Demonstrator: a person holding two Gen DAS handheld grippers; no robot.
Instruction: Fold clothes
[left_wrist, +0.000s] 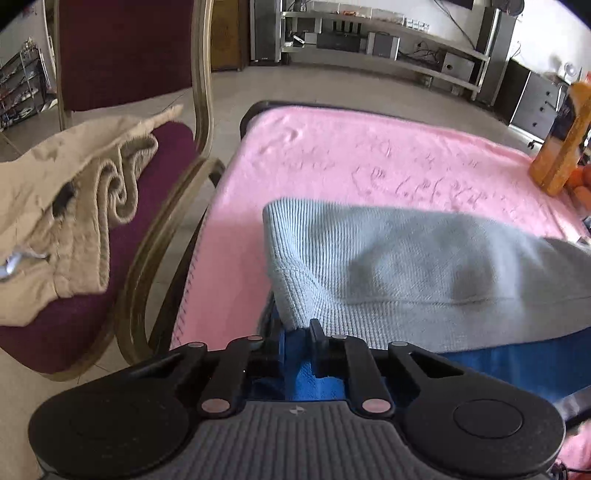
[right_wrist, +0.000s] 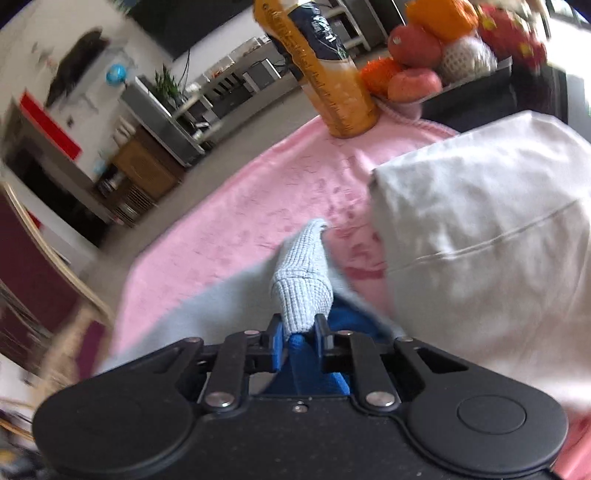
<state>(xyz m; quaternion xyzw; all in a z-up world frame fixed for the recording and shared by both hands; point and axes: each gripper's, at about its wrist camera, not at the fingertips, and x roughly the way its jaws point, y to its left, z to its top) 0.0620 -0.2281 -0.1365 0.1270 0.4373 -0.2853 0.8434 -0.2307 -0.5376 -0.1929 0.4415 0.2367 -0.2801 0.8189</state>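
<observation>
A light blue knit sweater (left_wrist: 406, 269) lies on a pink blanket (left_wrist: 351, 158) that covers the table. My left gripper (left_wrist: 295, 332) is shut on its near hem, with the ribbed edge pinched between the pads. In the right wrist view, my right gripper (right_wrist: 299, 328) is shut on another ribbed corner of the light blue knit sweater (right_wrist: 303, 280), which rises in a peak from the jaws. Blue fabric (right_wrist: 314, 373) shows under both grippers.
A maroon chair (left_wrist: 147, 184) at the left holds a beige garment (left_wrist: 55, 221). A folded white cloth pile (right_wrist: 480, 229) lies at the right on the pink blanket (right_wrist: 240, 206). At the far right corner stand an orange bottle (right_wrist: 332, 74) and a fruit bowl (right_wrist: 424, 70).
</observation>
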